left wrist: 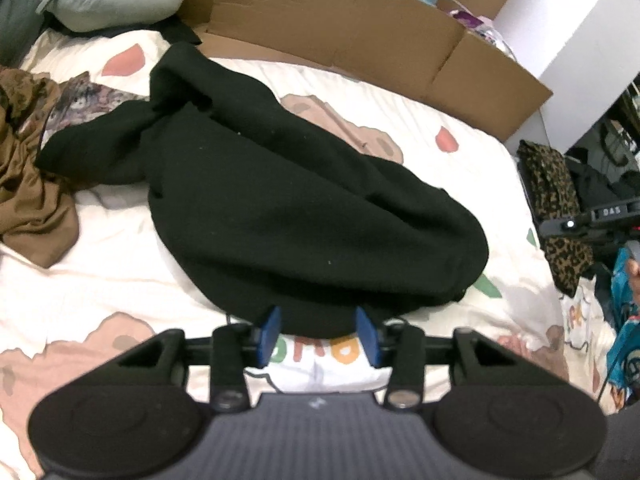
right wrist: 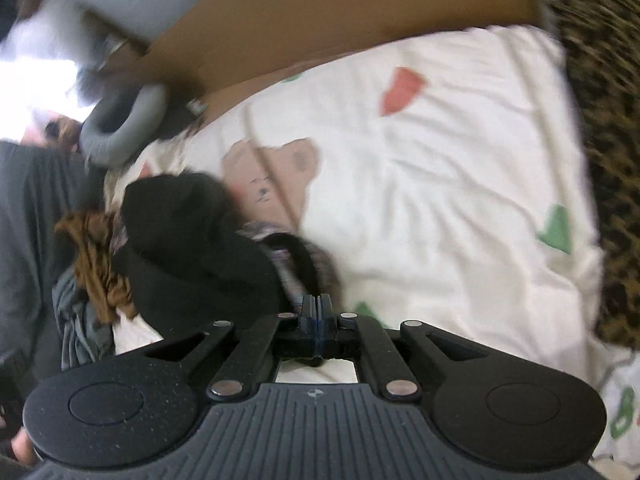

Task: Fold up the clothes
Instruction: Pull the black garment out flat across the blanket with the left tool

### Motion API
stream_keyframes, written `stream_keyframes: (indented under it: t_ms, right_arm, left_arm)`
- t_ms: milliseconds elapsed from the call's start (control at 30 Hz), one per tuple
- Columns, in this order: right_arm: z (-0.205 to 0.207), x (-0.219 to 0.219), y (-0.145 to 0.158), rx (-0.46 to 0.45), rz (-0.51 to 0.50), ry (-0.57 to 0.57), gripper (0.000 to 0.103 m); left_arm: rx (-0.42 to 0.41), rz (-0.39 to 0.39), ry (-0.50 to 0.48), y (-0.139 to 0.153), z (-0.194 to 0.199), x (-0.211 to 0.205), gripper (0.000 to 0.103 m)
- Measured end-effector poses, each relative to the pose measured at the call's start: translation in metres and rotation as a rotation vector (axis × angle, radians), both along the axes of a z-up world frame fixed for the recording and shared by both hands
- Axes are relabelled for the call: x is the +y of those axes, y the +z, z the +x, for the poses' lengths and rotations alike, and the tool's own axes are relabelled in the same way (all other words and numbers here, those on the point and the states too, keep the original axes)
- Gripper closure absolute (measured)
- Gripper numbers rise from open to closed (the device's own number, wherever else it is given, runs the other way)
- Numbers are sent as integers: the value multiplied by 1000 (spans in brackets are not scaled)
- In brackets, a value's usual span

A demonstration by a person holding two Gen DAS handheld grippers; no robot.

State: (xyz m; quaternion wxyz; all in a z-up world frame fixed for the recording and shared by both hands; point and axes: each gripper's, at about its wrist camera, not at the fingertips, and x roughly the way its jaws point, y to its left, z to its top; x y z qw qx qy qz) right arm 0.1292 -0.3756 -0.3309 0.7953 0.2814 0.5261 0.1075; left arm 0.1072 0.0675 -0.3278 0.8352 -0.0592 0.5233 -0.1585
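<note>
A black garment (left wrist: 304,200) lies bunched on the printed white bed sheet (left wrist: 120,260). My left gripper (left wrist: 320,334) is open at its near hem; the blue pads (left wrist: 272,330) stand apart on either side of the edge without pressing it. In the blurred right wrist view, the same black garment (right wrist: 192,248) sits left of my right gripper (right wrist: 317,304). That gripper is shut, and a dark band of a patterned garment (right wrist: 288,256) runs from the clothes pile straight into its fingertips. The patterned garment (left wrist: 92,96) also shows at the far left of the bed.
A brown garment (left wrist: 32,200) is crumpled at the bed's left side. A cardboard sheet (left wrist: 360,28) lines the far edge, with a grey neck pillow (left wrist: 112,0) beside it. Leopard-print fabric (left wrist: 556,188) hangs off the right edge.
</note>
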Motion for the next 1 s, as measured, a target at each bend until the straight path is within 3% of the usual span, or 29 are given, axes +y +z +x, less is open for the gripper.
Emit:
stream_keyframes:
  t_ms: [267, 333, 400, 633, 667, 800, 1000]
  right_arm:
    - [-8, -12, -14, -34, 108, -10, 100]
    - [-8, -7, -21, -39, 108, 12, 88]
    - [-8, 0, -29, -40, 97, 37, 59]
    - [-2, 31, -56, -12, 71, 159, 57]
    - [1, 37, -56, -24, 63, 180, 50]
    - [12, 64, -55, -58, 40, 272, 41]
    - [27, 93, -71, -25, 11, 332, 36]
  left_arm:
    - [15, 30, 24, -10, -2, 3, 49]
    - [16, 33, 33, -12, -2, 7, 49]
    - [15, 38, 39, -14, -1, 11, 49]
    - [30, 49, 61, -26, 0, 27, 49]
    - [33, 50, 63, -27, -1, 28, 49]
    - [38, 51, 55, -33, -3, 29, 49]
    - [51, 52, 42, -40, -6, 28, 49]
